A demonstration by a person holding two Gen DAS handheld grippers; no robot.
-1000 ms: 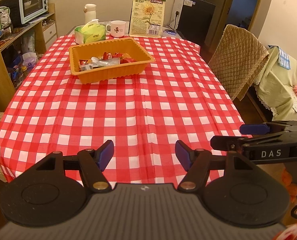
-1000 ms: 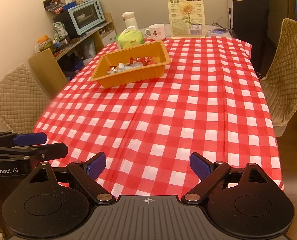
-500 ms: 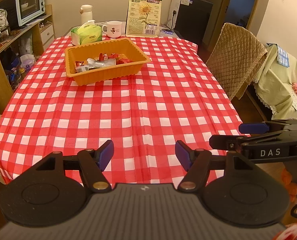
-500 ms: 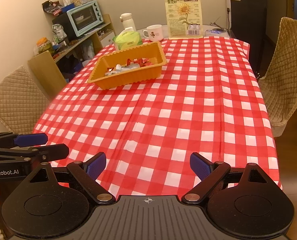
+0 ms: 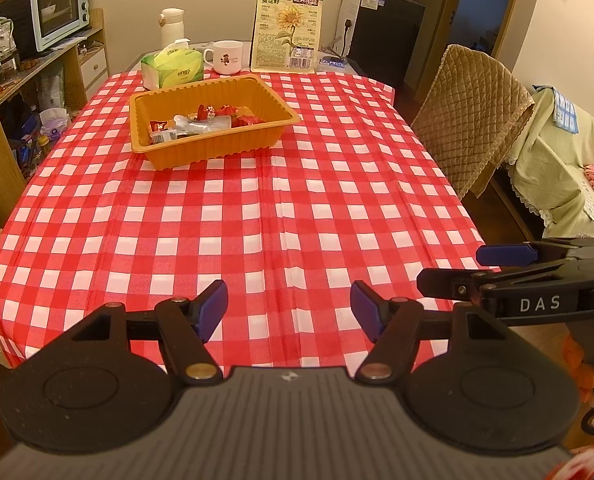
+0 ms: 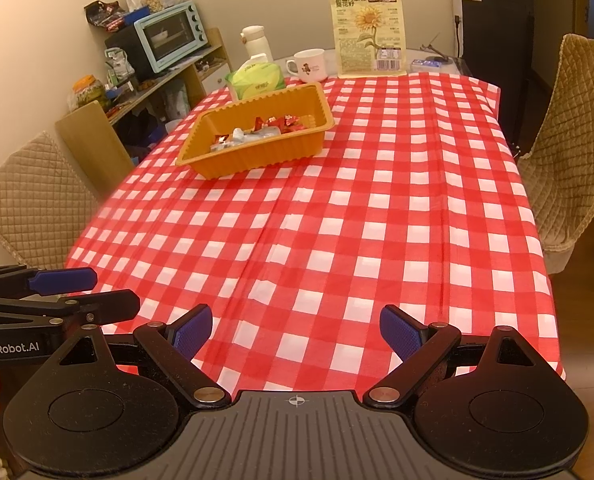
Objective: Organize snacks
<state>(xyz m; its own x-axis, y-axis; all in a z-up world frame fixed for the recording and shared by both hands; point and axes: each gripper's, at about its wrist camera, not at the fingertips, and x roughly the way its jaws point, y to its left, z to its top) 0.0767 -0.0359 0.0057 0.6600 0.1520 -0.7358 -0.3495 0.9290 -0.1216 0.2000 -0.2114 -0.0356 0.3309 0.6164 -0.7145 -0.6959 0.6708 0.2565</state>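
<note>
Several wrapped snacks [image 5: 201, 124] lie in an orange tray [image 5: 217, 148] far up the red checked tablecloth [image 5: 257, 220]; left gripper [image 5: 289, 308] and right gripper [image 6: 295, 330] hover side by side over its near edge, angled downward, jaws apart and empty

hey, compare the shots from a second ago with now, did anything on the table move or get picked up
Nothing moved and nothing was picked up. The orange tray sits in the same spot on the checked tablecloth with the snacks inside. The left gripper and right gripper remain open and empty at the near edge.
</note>
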